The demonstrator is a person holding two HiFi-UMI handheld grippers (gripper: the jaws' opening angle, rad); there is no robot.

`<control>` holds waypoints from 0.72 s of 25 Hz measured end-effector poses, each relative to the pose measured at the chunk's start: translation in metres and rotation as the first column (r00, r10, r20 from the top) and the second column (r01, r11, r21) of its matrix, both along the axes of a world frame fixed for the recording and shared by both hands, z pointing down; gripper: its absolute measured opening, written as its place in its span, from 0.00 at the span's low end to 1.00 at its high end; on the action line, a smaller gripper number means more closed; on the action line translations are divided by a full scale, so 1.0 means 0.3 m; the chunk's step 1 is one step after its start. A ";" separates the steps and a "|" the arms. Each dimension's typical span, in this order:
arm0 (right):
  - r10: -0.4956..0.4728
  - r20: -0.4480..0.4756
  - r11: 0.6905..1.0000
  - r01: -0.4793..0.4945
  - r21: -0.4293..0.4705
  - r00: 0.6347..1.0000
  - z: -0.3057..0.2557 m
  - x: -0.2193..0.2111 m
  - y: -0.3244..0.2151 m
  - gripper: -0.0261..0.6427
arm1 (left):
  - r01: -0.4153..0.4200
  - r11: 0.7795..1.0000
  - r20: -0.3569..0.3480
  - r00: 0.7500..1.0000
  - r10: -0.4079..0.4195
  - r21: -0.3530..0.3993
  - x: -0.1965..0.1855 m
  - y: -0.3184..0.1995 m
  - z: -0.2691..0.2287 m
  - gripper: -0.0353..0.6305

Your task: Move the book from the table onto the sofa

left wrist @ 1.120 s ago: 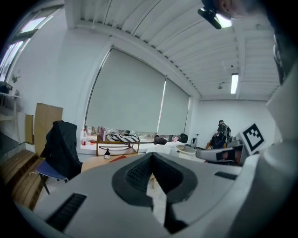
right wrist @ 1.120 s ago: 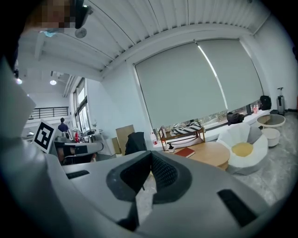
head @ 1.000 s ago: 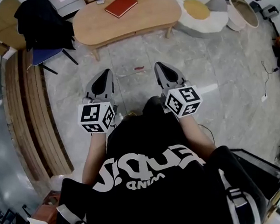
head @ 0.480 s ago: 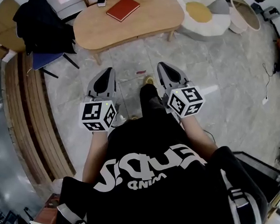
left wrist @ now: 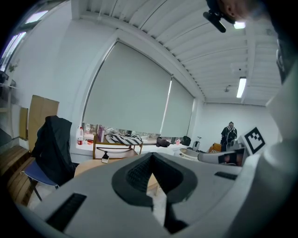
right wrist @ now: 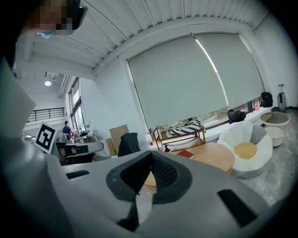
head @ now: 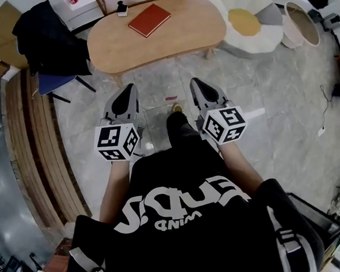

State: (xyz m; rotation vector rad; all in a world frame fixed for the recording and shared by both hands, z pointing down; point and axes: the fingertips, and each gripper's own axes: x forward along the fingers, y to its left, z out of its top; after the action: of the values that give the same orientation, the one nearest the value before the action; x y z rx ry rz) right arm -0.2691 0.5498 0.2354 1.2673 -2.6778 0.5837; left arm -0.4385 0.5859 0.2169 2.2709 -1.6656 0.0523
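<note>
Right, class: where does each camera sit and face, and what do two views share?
Head view: on the head, looking down at left tongs, right tongs, black shirt.
Left gripper view: on left tongs, facing table past shut jaws.
Right gripper view: on right tongs, likewise.
Head view and right gripper view share the book.

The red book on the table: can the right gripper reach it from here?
Probably not yet. The right gripper hangs over the floor, short of the table, and the book lies near the table's far edge. Nothing blocks the way, but its jaws are shut.
</note>
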 end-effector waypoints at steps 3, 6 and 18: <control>-0.011 -0.001 1.000 0.011 -0.004 1.000 -0.010 -0.006 -0.087 0.04 | 0.012 1.000 -0.003 1.000 -0.012 -0.008 -0.003 -0.081 -0.005 0.06; -0.023 -0.001 1.000 0.023 -0.005 1.000 -0.015 -0.007 -0.177 0.04 | 0.023 1.000 -0.004 1.000 -0.023 -0.014 -0.003 -0.166 -0.008 0.06; -0.063 0.020 0.998 0.064 -0.006 0.998 -0.038 0.062 -0.530 0.04 | 0.094 0.996 0.007 0.996 -0.093 -0.006 0.036 -0.475 -0.043 0.06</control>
State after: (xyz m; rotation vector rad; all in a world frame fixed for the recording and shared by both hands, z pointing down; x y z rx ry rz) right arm -0.2504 0.3908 0.2239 1.1760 -2.7186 0.5995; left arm -0.4278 0.4434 0.2042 2.1874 -1.7701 0.0428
